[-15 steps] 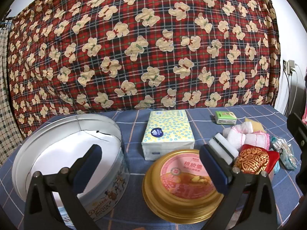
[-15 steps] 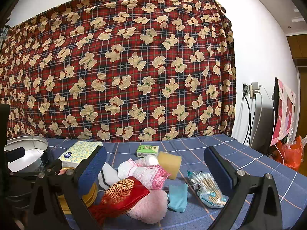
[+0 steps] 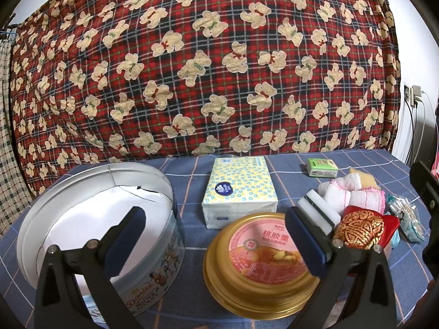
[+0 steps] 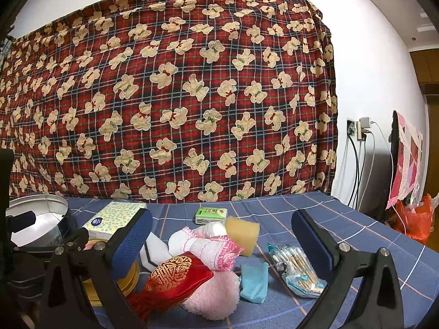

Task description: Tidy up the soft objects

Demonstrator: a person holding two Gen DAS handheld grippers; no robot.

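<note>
An open round cookie tin (image 3: 90,208) stands at the left, empty with a white lining; it also shows in the right wrist view (image 4: 41,219). Soft things lie in a pile at the right: a red and gold pouch (image 4: 175,277), a pink fluffy puff (image 4: 216,296), a white and pink cloth (image 4: 208,246), a yellow sponge (image 4: 242,233), a white sponge (image 3: 318,213) and a light blue piece (image 4: 253,281). My left gripper (image 3: 216,241) is open and empty above the gold lid (image 3: 258,271). My right gripper (image 4: 222,244) is open and empty above the pile.
A yellow tissue pack (image 3: 238,189) lies behind the gold lid. A small green packet (image 4: 211,215) and a bag of cotton swabs (image 4: 295,268) lie on the blue checked tablecloth (image 4: 343,219). A red bear-print blanket (image 4: 175,96) hangs behind. Cables and a socket (image 4: 359,131) are at the right wall.
</note>
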